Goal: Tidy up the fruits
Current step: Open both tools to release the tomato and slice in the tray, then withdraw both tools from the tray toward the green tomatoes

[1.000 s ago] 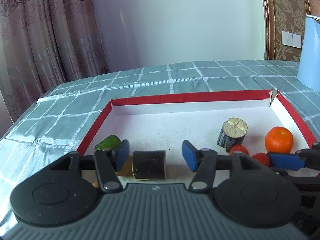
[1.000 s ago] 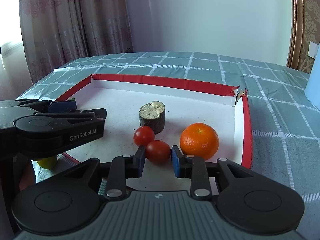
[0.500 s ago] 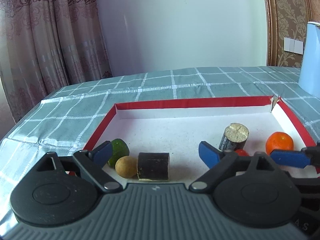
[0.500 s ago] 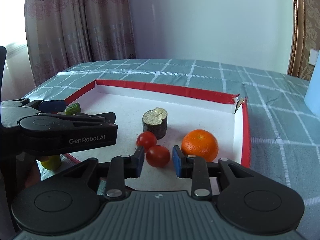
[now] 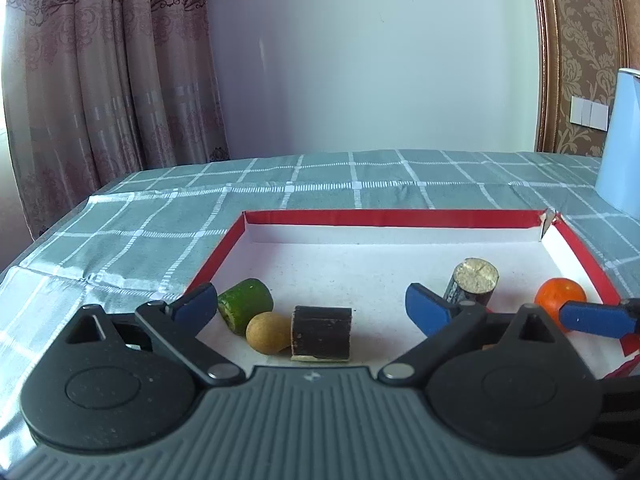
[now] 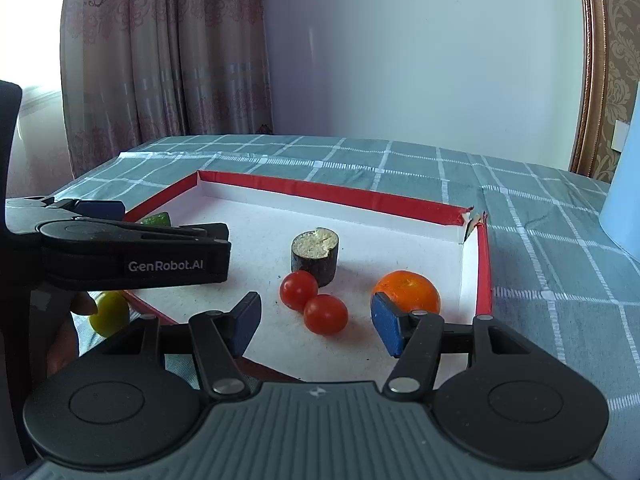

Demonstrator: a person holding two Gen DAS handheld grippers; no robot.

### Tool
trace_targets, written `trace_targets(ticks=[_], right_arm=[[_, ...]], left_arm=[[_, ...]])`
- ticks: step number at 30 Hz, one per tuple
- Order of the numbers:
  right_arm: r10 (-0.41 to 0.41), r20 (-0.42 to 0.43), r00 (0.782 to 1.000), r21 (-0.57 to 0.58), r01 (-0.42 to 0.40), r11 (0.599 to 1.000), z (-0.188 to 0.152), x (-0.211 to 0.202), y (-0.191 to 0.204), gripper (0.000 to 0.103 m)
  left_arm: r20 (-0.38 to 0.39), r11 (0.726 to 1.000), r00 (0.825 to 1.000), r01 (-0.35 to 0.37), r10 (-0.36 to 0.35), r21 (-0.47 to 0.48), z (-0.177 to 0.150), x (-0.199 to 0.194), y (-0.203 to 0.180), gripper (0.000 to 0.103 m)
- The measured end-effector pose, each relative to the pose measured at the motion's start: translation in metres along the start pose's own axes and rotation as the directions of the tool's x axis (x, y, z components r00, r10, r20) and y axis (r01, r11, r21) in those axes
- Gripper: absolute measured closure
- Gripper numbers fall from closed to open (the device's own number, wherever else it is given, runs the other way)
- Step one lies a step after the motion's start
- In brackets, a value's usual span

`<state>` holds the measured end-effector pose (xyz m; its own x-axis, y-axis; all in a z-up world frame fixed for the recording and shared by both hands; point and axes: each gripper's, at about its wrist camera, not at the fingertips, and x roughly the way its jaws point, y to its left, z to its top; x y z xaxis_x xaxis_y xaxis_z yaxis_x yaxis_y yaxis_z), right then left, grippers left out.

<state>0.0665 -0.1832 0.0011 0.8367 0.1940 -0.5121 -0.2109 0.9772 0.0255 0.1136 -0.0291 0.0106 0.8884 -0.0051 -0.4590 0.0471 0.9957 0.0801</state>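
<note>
Fingers of the left gripper (image 5: 310, 308) stand wide apart, clamped on nothing; those of the right gripper (image 6: 316, 324) are likewise spread and hold nothing, and only a blue finger of it reaches into the left view at the right edge; a pale blue container (image 5: 624, 140) is cut off by the frame on the right, its form unclear; on the checked tablecloth (image 5: 360, 180) lies one red-rimmed tray (image 5: 392, 218) with a white floor, holding the fruits; one orange (image 6: 406, 290) sits near the tray's right wall; two dark cylinders, one upright with a pale top (image 6: 315, 252), one lying on its side (image 5: 321, 333); one green piece (image 5: 246, 305), mostly hidden in the right view; one tan round fruit (image 5: 267, 333) touching the lying cylinder; two cherry tomatoes (image 6: 314, 300) touching each other, hidden in the left view; one yellow-green fruit (image 6: 109, 313) outside the tray, partly covered.
</note>
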Motion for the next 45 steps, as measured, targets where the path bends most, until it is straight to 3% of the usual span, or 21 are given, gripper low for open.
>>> trace_targets(ticks=[12, 24, 28, 43, 45], right_arm=[[-0.006, 0.029, 1.000, 0.000, 0.006, 1.000, -0.003, -0.011, 0.000, 0.043], [0.094, 0.078, 0.992, 0.015, -0.096, 0.995, -0.014, -0.053, 0.005, 0.042], [0.091, 0.089, 0.992, 0.012, -0.092, 0.996, -0.019, -0.058, 0.007, 0.035], [0.097, 0.060, 0.994, 0.052, -0.100, 0.994, -0.028, -0.056, 0.004, 0.035], [0.100, 0.054, 0.994, 0.047, -0.103, 0.994, -0.029, -0.056, 0.005, 0.035]], left_arm=[[0.032, 1.000, 0.999, 0.012, -0.012, -0.007, -0.008, -0.017, 0.009, 0.001], [0.028, 0.997, 0.999, 0.043, -0.041, -0.063, -0.033, -0.057, 0.053, 0.000], [0.013, 0.997, 0.998, 0.057, -0.056, -0.045, -0.042, -0.064, 0.059, 0.000], [-0.047, 0.997, 0.999, 0.016, -0.012, 0.075, -0.052, -0.049, 0.039, 0.000], [-0.061, 0.997, 0.998, 0.014, -0.009, 0.076, -0.052, -0.046, 0.039, 0.006]])
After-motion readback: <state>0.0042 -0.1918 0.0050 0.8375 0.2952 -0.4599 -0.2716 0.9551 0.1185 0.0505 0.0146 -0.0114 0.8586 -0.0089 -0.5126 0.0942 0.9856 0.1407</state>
